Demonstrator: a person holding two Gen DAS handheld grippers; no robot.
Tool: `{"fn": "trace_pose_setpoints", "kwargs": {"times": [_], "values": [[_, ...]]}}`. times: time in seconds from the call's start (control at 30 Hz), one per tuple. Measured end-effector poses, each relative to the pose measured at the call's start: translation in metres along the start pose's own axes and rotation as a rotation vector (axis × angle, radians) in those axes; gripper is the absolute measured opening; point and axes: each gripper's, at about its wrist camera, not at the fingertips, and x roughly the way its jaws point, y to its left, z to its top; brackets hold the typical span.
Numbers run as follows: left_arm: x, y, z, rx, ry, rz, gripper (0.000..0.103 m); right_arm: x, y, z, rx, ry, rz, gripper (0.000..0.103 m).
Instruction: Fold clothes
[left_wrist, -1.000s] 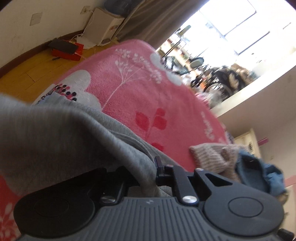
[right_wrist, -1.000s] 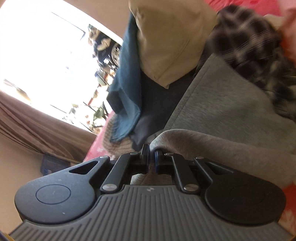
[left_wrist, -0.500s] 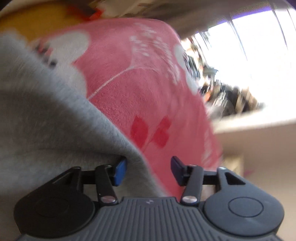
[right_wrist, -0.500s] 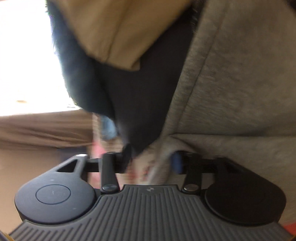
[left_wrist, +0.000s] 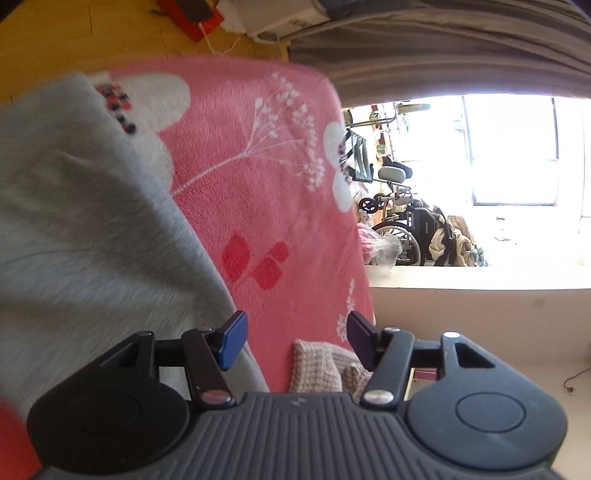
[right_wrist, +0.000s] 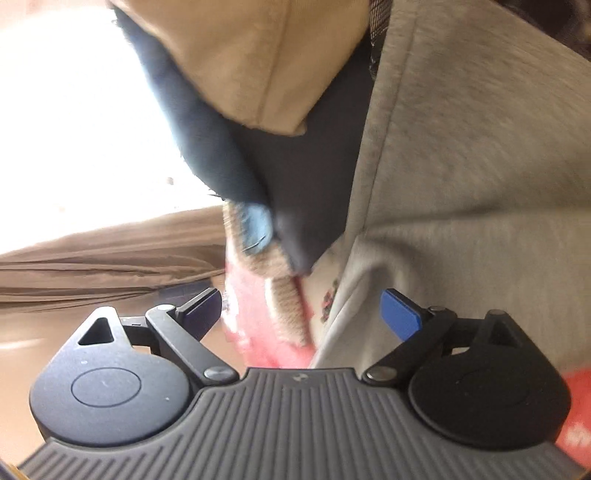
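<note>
**Grey garment let go on the bed — the fold may not hold**

Grey garment (left_wrist: 85, 236) lies spread on the pink blanket (left_wrist: 273, 206), free of both tools; the left gripper (left_wrist: 293, 338) stands roughly half open, its jaws having just been opening, with nothing pinched between them — the cloth's edge runs just beside the blue left pad and does not look clamped; the right gripper (right_wrist: 301, 312) is spread nearly as wide as it goes, likewise just opened, with only a loose grey edge and pink blanket showing in the gap.

Nearest risk: a pad could catch the grey edge beside it and drag the layer askew as a hand moves off; the fleece looks soft and thick, so a folded flap may well spring up or slide once unweighted.

Further out, in the right view, the grey garment (right_wrist: 472, 155) lies against a dark navy piece (right_wrist: 314, 177) and a tan one (right_wrist: 266, 59), with a knitted item (right_wrist: 284, 295) at the near edge; a careless next grasp could pick up two fabrics together.

Beyond, the blanket ends at the bed's edge above the wooden floor (left_wrist: 74, 40); cloth pushed that way could slip off.
</note>
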Motion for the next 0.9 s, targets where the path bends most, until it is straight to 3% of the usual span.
{"fn": "trace_pose_setpoints", "kwargs": {"times": [0.2, 0.4, 0.57, 0.73, 0.9], "values": [[-0.13, -0.019, -0.034, 0.085, -0.071, -0.089, 0.059, -0.092, -0.018, -0.083, -0.085, 0.014, 0.099, 0.093], [-0.234, -0.058, -0.072, 0.276, -0.145, -0.162, 0.059, -0.206, -0.051, -0.154, -0.245, -0.071, 0.139, 0.093], [-0.261, -0.148, -0.128, 0.433, -0.092, -0.255, 0.059, -0.263, -0.048, -0.179, -0.291, -0.108, 0.216, 0.094], [-0.278, -0.249, -0.235, 0.69, -0.037, -0.364, 0.06, -0.285, -0.02, -0.216, -0.422, -0.126, 0.289, 0.094], [-0.286, -0.255, -0.312, 0.776, 0.05, -0.353, 0.061, -0.299, -0.013, -0.245, -0.494, -0.115, 0.337, 0.094]]}}
